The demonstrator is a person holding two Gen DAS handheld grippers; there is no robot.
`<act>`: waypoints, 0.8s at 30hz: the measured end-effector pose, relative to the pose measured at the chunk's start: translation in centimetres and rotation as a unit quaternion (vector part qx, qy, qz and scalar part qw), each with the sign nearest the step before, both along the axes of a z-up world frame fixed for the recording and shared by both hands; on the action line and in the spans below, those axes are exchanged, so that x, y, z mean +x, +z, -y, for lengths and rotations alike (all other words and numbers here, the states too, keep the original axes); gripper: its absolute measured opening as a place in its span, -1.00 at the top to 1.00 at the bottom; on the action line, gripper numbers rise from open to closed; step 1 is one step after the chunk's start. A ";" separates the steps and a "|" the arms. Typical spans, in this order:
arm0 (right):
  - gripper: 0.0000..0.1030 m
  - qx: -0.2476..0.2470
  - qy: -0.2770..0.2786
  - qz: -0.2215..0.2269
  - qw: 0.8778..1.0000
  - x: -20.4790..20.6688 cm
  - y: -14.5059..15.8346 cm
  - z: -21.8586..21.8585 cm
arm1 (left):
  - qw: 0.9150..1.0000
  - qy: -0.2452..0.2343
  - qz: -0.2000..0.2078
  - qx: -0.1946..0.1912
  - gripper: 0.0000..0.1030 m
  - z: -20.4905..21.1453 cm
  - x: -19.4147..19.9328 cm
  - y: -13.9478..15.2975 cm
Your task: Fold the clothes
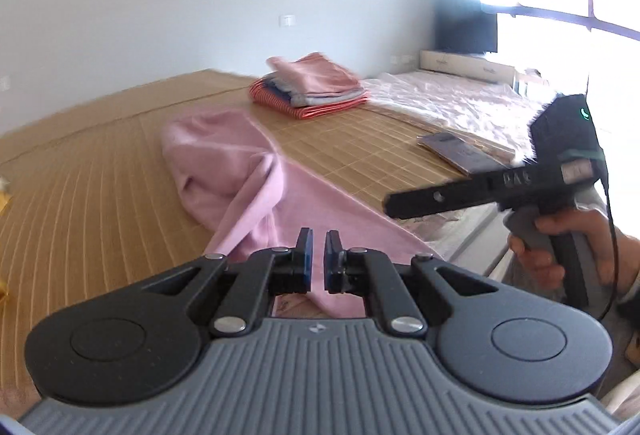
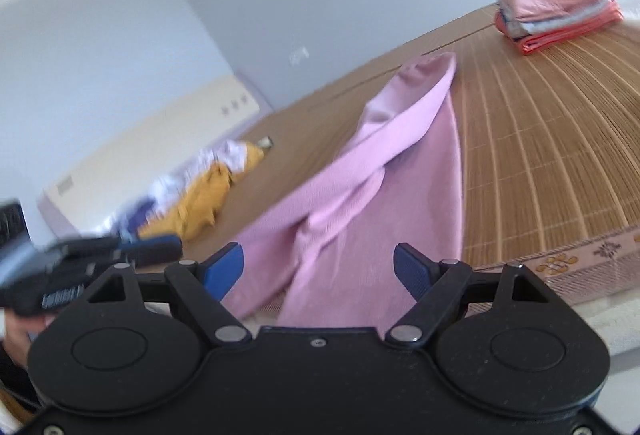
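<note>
Left wrist view, left tool (image 1: pixel 317 249) closed with pink garment (image 1: pixel 224 159) beneath, right tool (image 2: pixel 319 267) held wide over it, bed mat (image 2: pixel 540 155) underneath

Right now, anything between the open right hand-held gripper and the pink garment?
Nothing visible. The pink garment lies directly ahead of the right hand-held gripper, its near edge showing between the open jaws. The left hand-held gripper sits off to one side.
</note>
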State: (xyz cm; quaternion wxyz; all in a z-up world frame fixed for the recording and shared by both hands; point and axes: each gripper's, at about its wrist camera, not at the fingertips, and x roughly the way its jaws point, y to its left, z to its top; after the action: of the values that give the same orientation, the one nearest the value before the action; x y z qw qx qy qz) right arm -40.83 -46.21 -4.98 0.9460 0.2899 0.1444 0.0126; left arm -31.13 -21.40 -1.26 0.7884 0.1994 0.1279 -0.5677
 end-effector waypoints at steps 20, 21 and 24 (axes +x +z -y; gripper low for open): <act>-0.64 0.020 0.027 -0.003 0.999 1.1 -1.1 -0.1 | 0.985 0.149 -0.070 0.045 0.27 -0.9 9.3 -7.7; -0.64 0.021 0.027 -0.004 0.999 1.2 -1.2 -0.1 | 0.985 0.145 -0.086 0.041 0.69 -0.7 9.4 -7.7; -0.64 0.028 0.027 -0.007 0.999 1.6 -1.4 0.1 | 0.985 0.148 -0.080 0.044 0.85 -0.3 8.9 -7.5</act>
State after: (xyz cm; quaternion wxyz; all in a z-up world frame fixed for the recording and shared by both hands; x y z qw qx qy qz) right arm -39.28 -46.27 -6.40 0.9359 0.3121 0.1582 0.0397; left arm -22.22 -21.06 -8.76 0.8416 0.1663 0.2438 -0.4524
